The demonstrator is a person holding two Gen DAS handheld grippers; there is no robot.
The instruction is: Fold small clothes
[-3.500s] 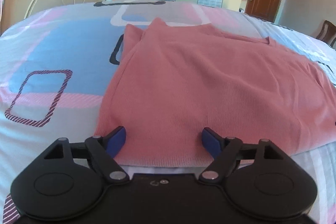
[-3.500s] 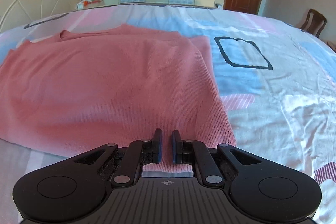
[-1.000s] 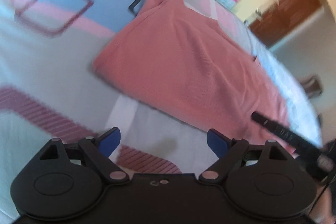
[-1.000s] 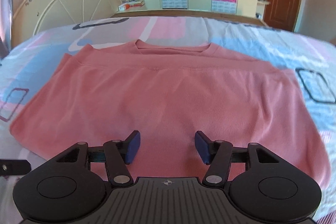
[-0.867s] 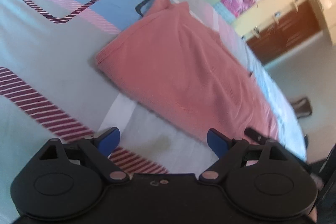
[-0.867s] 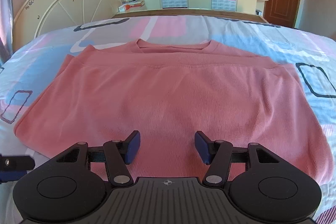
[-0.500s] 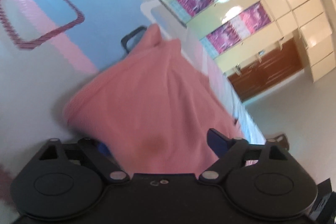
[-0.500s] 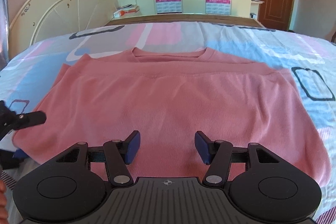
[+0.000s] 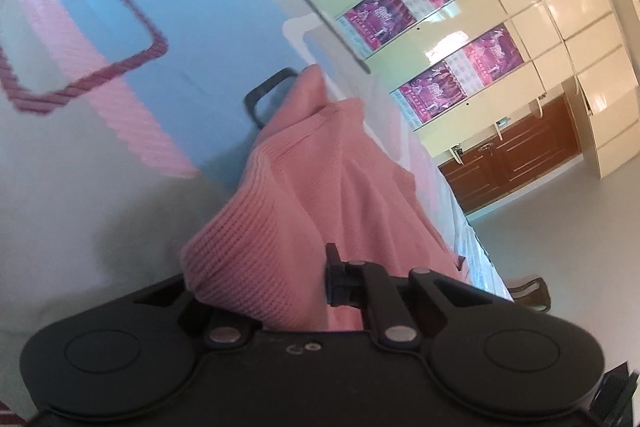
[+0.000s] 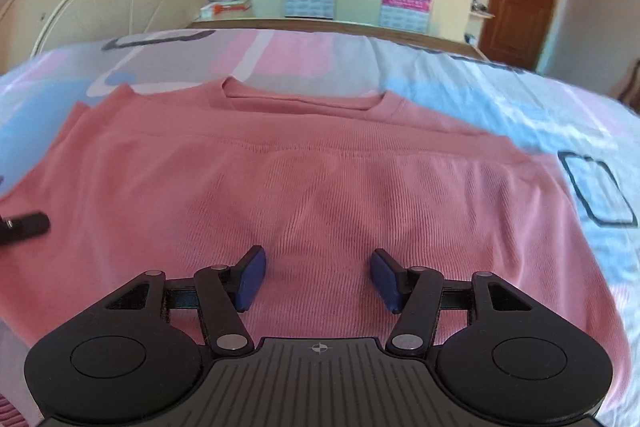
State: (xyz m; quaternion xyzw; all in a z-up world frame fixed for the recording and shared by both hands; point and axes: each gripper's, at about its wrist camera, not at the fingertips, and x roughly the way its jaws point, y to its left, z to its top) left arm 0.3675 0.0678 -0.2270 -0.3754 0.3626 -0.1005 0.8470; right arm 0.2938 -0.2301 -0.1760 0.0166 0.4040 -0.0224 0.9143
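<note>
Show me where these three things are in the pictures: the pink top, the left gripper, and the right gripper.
pink top (image 10: 320, 179): right wrist view, on the middle of the knit front.
left gripper (image 9: 320, 277): left wrist view, where the closed jaws pinch the top's corner.
right gripper (image 10: 318, 277): right wrist view, in the gap between the open blue pads.

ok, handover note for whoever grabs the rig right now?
Left gripper: jaws just closed, shut on the corner of the pink ribbed knit top.
Right gripper: open, over the top's near edge, holding nothing.
Top lies flat on the pastel patterned bedsheet, neckline at the far side.
Done: the far part looks folded over.
Left: carry the held side across, finish folding.
</note>
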